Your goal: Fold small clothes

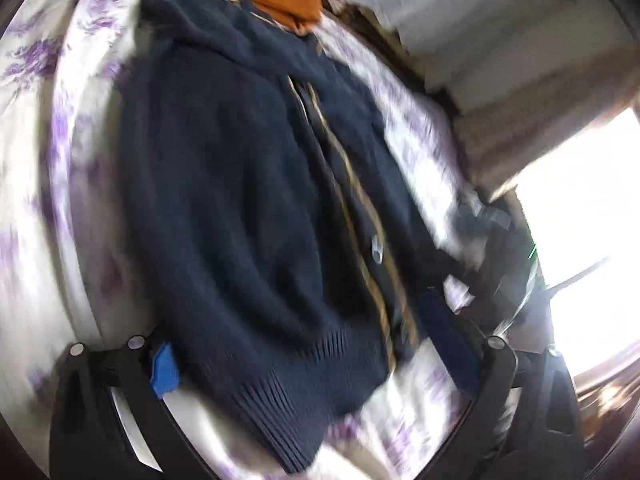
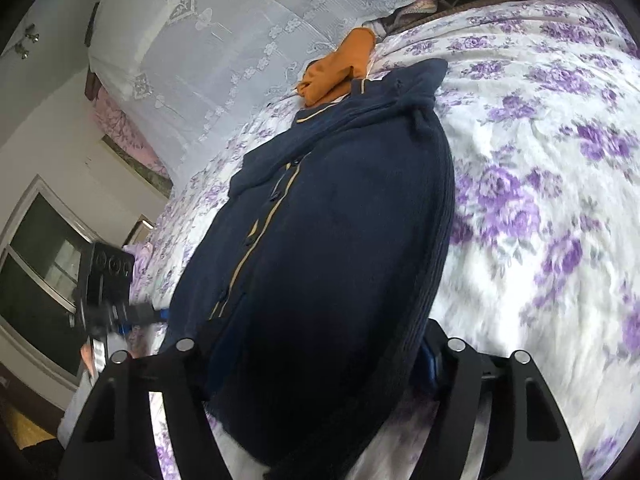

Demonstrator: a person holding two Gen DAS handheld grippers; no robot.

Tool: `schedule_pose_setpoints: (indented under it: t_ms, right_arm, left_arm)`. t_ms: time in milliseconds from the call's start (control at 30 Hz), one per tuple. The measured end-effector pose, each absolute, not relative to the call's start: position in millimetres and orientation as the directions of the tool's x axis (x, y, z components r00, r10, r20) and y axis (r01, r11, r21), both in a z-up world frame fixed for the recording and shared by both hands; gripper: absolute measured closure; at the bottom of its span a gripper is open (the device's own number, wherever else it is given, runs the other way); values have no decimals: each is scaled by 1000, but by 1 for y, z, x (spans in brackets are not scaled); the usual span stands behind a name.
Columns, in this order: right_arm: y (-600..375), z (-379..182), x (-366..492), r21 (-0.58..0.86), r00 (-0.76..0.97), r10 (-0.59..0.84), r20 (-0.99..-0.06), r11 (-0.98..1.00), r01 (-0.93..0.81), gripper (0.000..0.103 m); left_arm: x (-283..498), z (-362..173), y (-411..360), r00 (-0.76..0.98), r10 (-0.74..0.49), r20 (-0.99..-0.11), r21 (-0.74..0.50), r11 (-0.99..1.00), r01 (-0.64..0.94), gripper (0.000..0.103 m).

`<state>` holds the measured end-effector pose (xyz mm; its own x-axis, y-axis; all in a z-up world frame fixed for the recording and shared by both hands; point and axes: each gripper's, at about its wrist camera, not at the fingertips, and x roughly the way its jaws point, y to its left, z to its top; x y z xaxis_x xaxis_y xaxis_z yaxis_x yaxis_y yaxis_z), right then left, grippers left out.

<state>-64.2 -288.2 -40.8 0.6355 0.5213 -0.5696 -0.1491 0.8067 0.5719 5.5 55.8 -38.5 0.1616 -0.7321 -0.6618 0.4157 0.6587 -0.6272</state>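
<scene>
Cardigan: navy knitted cardigan with tan placket trim (image 2: 328, 240) spread flat on purple-flowered bedsheet (image 2: 540, 160), unfolded.
Grippers: left gripper (image 1: 320, 356) and right gripper (image 2: 320, 350) both straddle hem, wide, gripping nothing.
Remaining: all folds.

Knit cardigan (image 2: 332, 216) lying flat on the bed (image 2: 540, 160), crumpled garment (image 2: 340, 68) just beyond its collar, curtain (image 2: 240, 20) behind the bed

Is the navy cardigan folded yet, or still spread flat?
Partly folded: the navy cardigan lies lengthwise on the floral bedsheet, one sleeve across its front; body not folded.
</scene>
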Motion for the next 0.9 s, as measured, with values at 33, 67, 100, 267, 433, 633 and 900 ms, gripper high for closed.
schedule_pose_setpoints:
  t_ms: [33,67,100,267,433,633,900]
  right_arm:
    - [-288,-41,-69,579,634,528,-565,801,-151,32]
    - [-288,-42,-73,584,633,532,-562,798,-152,33]
    - [-288,-43,-79,590,630,540,-558,792,-156,35]
    - [-289,-48,-91,615,611,561,-558,774,-149,42]
    - [-288,-50,-90,609,596,562,-574,779,-148,42]
    - [-293,-50,-90,621,594,567,-571,771,-139,68]
    - [-295,-59,-88,652,568,591,-573,749,-122,91]
  left_arm:
    - [-5,-37,51,170,-711,-683,-594,675,438,4]
    - [-16,-36,48,180,-697,-694,-568,684,457,4]
    - [-25,-35,47,189,-692,-697,-556,688,467,4]
    - [-31,-33,61,270,-668,-693,-543,730,415,26]
    - [-9,-43,76,267,-686,-677,-607,726,324,48]
    - [-19,-42,68,263,-674,-690,-577,732,362,64]
    - [-14,-54,80,259,-708,-657,-641,705,303,71]
